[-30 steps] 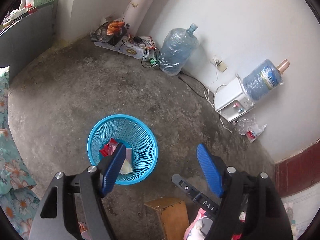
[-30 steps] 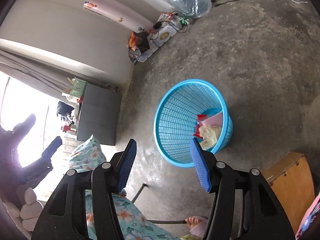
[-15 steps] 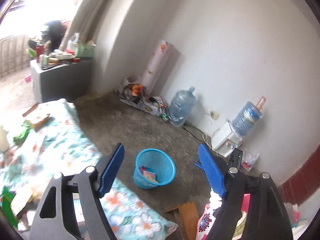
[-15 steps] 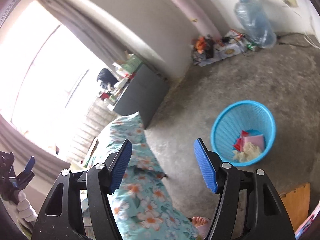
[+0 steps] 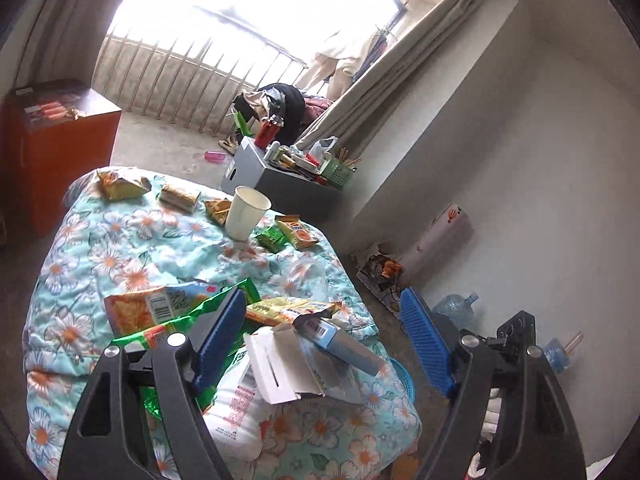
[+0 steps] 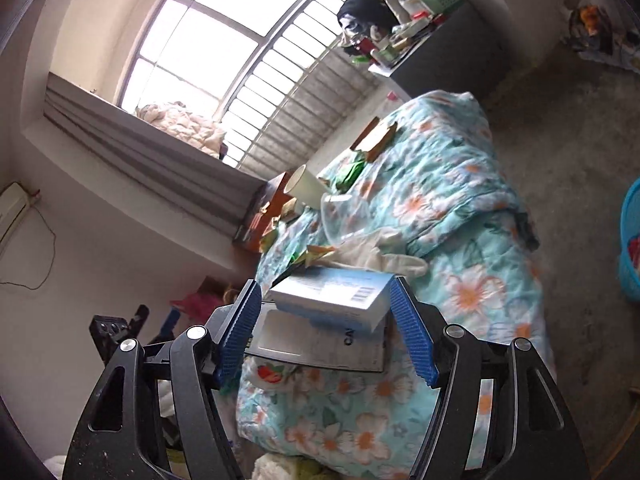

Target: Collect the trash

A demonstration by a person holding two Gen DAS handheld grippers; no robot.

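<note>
Two right fingers [image 6: 412,340] flanking blue box [image 6: 332,296], untouched

Floral quilt [image 5: 120,248] — wrappers [image 5: 156,308], paper cup [image 5: 246,212]

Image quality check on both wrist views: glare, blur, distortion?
Left wrist: window blown out to white, wrappers on the quilt sharp, strong fisheye bend. Right wrist: window also overexposed, foreground dim, blue-and-white box readable, edges curved and vignetted, slight softness.
</note>
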